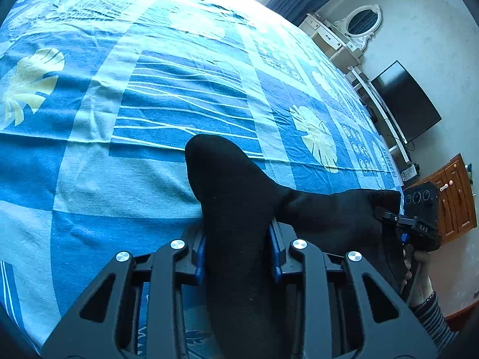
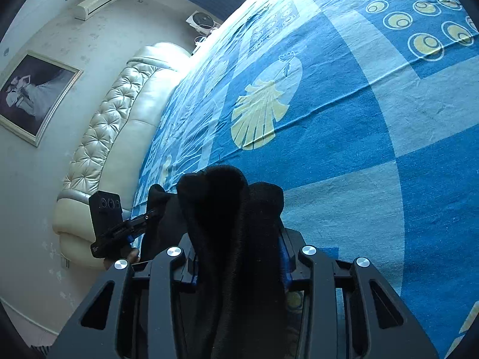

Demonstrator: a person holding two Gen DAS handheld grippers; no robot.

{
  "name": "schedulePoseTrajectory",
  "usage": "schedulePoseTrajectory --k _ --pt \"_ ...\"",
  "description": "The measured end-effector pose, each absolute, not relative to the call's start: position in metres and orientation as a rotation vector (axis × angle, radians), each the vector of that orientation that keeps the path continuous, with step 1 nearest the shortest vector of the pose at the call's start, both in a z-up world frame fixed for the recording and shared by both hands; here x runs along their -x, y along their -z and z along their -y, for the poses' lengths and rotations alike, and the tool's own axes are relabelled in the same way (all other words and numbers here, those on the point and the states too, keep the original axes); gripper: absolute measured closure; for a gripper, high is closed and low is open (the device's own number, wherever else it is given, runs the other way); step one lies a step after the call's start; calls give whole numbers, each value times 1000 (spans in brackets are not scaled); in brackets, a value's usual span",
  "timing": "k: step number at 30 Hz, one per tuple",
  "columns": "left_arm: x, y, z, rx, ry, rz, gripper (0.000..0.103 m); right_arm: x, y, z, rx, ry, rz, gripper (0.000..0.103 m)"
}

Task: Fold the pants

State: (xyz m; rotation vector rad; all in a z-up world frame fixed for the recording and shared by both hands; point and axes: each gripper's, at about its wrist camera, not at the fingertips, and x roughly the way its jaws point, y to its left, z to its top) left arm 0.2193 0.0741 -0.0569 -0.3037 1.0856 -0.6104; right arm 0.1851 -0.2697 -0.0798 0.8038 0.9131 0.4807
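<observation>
The black pants [image 1: 236,209] hang in the air above the bed, held by both grippers. My left gripper [image 1: 238,245] is shut on a thick bunch of the black cloth, which fills the gap between its fingers. From there the cloth stretches right to my right gripper [image 1: 389,217], which grips the other corner. In the right wrist view my right gripper [image 2: 238,257] is shut on a bunch of the pants [image 2: 227,209]. The left gripper [image 2: 143,220] holds the far corner at the left there.
A bed with a blue patterned sheet [image 1: 149,104] lies under both grippers. A white tufted headboard [image 2: 113,137] runs along one side. A dark TV [image 1: 407,101], a white dresser with mirror [image 1: 359,27] and a wooden cabinet [image 1: 455,200] stand by the wall.
</observation>
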Motion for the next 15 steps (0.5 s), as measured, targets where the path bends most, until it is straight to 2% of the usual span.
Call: schedulePoseTrajectory --k 8,12,15 --pt "-268 25 -71 250 528 -1025 77 -231 61 267 -799 -491 -832 66" --pt "-292 49 -63 195 478 -1082 75 -256 97 272 -857 -433 -908 66" --pt "-296 63 -71 256 497 -1082 72 -254 114 282 -936 -471 -878 67"
